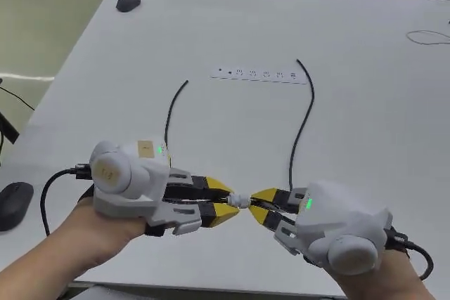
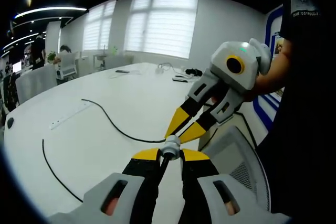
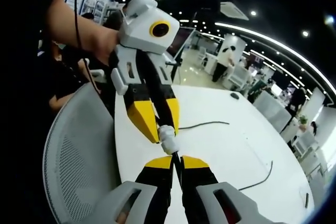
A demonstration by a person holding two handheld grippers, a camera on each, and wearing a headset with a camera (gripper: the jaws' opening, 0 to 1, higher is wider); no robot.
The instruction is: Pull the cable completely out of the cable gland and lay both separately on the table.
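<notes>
A small white cable gland [image 1: 241, 201] hangs just above the white table [image 1: 232, 124], between the yellow jaw tips of both grippers. My left gripper [image 1: 233, 203] is shut on the gland [image 2: 169, 145]. My right gripper [image 1: 254, 209] faces it tip to tip and is shut on the black cable [image 1: 304, 114] right behind the gland. The cable's free length runs across the table toward the power strip. In the right gripper view, the cable [image 3: 178, 169] lies between my right gripper's [image 3: 177, 160] jaws, and the gland [image 3: 167, 139] sits at the left gripper's [image 3: 163, 124] tips.
A white power strip [image 1: 260, 74] lies mid-table. A second black cable [image 1: 171, 114] lies beyond the left gripper. One dark mouse [image 1: 128, 3] sits at the far left corner, another [image 1: 14, 205] near the left edge. The table's front edge [image 1: 211, 287] is just below the grippers.
</notes>
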